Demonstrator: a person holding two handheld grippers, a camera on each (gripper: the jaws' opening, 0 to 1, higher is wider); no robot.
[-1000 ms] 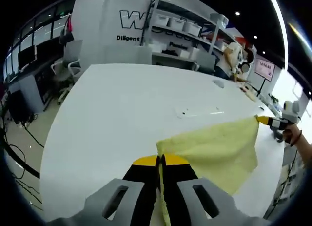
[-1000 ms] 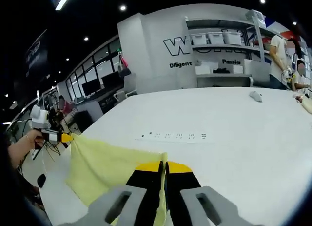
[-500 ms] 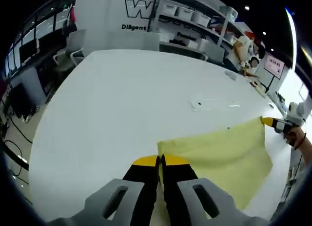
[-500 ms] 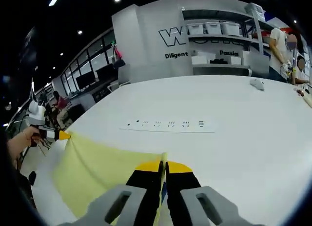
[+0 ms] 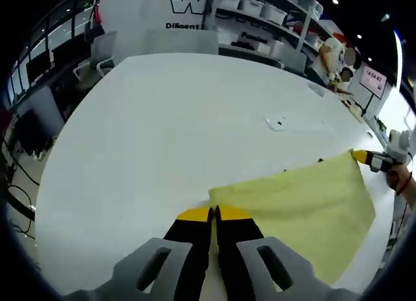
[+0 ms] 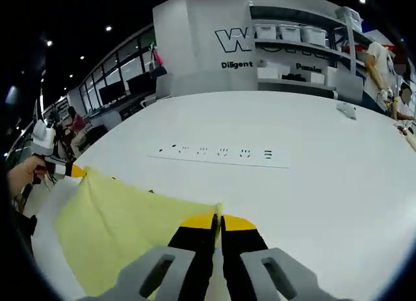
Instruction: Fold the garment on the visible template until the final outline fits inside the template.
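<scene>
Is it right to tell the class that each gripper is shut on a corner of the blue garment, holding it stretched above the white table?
Not quite: the garment is yellow, not blue, as both gripper views show. The rest holds: left gripper and right gripper each pinch a corner above the white table.

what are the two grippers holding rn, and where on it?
Both are shut on the yellow garment: left gripper pinches one top corner, right gripper the other, cloth stretched between them over the white table.

Open white table (image 5: 149, 119) ahead, yellow garment (image 5: 299, 203) stretched between both tools
</scene>
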